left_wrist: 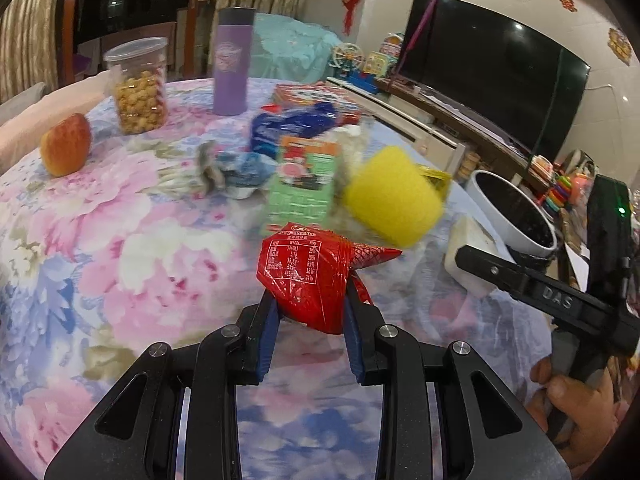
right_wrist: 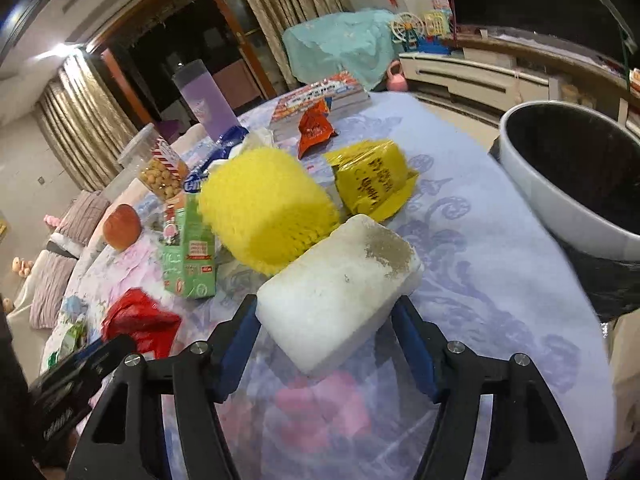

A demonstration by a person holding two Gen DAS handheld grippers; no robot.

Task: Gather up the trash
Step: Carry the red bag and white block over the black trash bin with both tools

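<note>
Floral tablecloth point(right_wrist: 500, 240) below, left gripper point(left_wrist: 308, 320) clamps the red wrapper point(left_wrist: 304, 276); right gripper point(right_wrist: 324, 340) straddles the white foam block point(right_wrist: 340, 284), so squeeze it squarely.

The tablecloth point(left_wrist: 120, 240) is floral — pink, blue and white blooms. A red wrapper point(left_wrist: 304, 276) carries white print; the carton point(left_wrist: 300, 184) is green, the sponge roll point(right_wrist: 268, 208) bright yellow, the foam block point(right_wrist: 336, 292) white with 1 grey-brown patch, the bin point(right_wrist: 560, 192) white — black inside.
</note>
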